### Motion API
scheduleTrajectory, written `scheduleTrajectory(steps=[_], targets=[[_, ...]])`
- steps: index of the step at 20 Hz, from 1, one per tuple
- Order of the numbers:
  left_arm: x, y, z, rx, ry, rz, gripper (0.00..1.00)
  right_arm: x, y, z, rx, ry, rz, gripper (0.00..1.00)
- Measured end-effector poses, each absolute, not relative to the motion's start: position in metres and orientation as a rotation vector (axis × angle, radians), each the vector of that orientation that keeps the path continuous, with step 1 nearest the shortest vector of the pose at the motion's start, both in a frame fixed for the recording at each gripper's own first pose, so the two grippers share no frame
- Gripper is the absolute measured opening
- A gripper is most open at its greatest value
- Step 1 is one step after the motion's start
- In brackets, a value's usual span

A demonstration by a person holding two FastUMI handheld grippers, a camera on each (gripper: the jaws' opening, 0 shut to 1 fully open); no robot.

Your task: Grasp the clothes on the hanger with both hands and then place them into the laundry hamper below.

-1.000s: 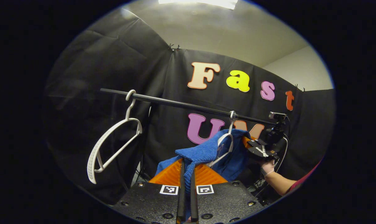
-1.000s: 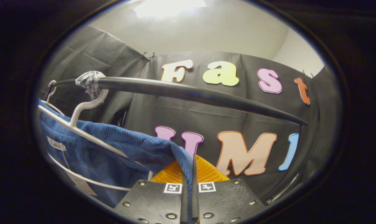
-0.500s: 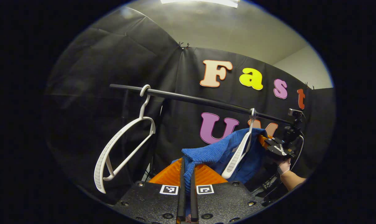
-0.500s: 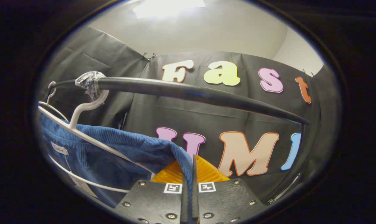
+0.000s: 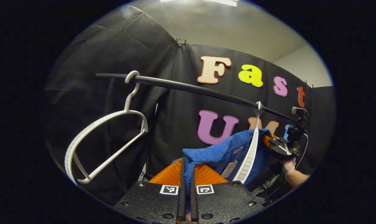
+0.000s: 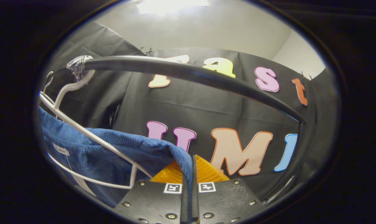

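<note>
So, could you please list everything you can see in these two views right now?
garment: one, blue, draped on the right hanger, pinched at both ends by the grippers.
hangers: two, white; a bare one hooked at the rail's left end, one under the garment farther right.
rail: one, black, running across the booth above the garment.
tag: one, pale, hanging inside the garment.
ceiling light: one, bright, at the top.
left gripper: closed on a garment fold.
right gripper: closed on the garment's other end.
hand: one, holding the right gripper.
</note>
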State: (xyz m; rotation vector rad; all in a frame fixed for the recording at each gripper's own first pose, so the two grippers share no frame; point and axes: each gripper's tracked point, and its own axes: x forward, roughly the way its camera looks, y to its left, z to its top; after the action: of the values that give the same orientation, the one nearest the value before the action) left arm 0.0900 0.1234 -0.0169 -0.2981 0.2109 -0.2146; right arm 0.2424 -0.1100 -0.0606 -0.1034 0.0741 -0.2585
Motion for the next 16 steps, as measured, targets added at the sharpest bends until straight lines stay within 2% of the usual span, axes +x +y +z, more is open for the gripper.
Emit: scheduleTrajectory(steps=[12,13,14,16], targets=[[0.113,0.102,-0.087,-0.344,0.319,-0.228,0.07,0.236,-0.123,-0.145,-0.094,0.238,-0.262,0.05],[0.113,0.101,-0.092,-0.347,0.326,-0.228,0.07,0.234,-0.124,-0.151,-0.089,0.253,-0.263,0.10],[0.113,0.100,-0.097,-0.351,0.337,-0.227,0.07,0.230,-0.124,-0.159,-0.082,0.269,-0.264,0.05],[0.109,0.101,-0.112,-0.356,0.360,-0.224,0.07,0.229,-0.124,-0.174,-0.067,0.298,-0.266,0.06]])
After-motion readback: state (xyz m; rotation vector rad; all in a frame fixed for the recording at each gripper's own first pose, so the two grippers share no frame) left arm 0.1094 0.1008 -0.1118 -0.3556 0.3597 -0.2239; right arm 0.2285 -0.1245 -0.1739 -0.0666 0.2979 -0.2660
